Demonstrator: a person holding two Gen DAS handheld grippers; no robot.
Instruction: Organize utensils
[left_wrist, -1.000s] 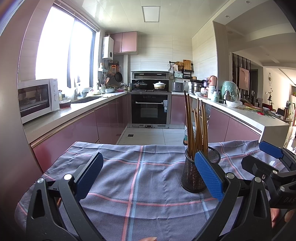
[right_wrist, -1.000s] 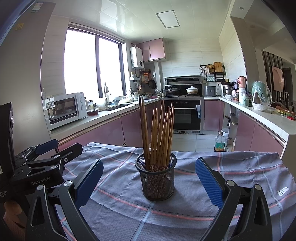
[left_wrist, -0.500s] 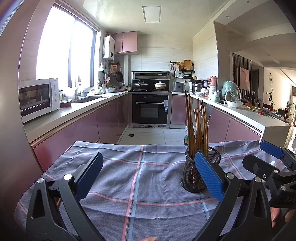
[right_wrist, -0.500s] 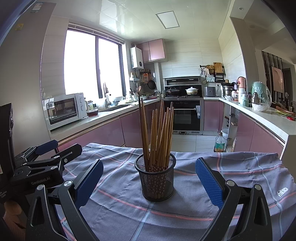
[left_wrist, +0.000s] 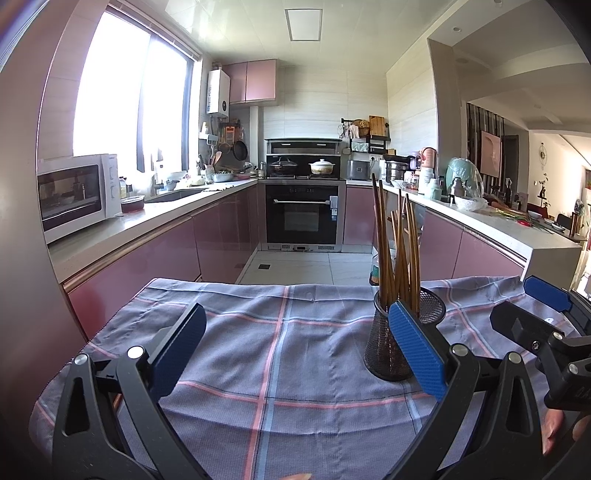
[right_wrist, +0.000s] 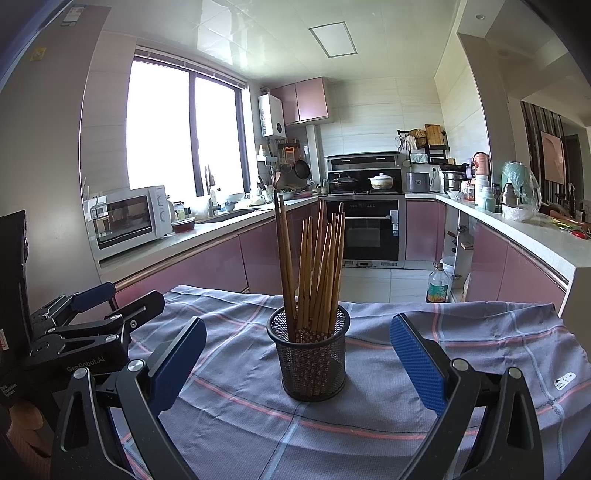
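A black mesh cup (right_wrist: 310, 354) stands upright on a checked grey-blue cloth (right_wrist: 461, 350). Several brown wooden chopsticks (right_wrist: 314, 266) stand in it. My right gripper (right_wrist: 297, 362) is open and empty, its blue pads wide apart on either side of the cup, slightly nearer than it. My left gripper (left_wrist: 295, 350) is open and empty over bare cloth (left_wrist: 277, 350). The cup (left_wrist: 388, 343) with its chopsticks (left_wrist: 397, 251) shows behind the left gripper's right pad. Each gripper shows in the other's view, the right one (left_wrist: 546, 332) and the left one (right_wrist: 85, 325).
The cloth covers a small table with edges close on all sides. Beyond lies a kitchen with pink cabinets, a white microwave (right_wrist: 129, 218) on the left counter, a black oven (right_wrist: 369, 229) at the back and a cluttered right counter (right_wrist: 517, 214). A bottle (right_wrist: 437, 284) stands on the floor.
Almost nothing has moved. Both grippers stay open and hold their places with only a slight drift of view.
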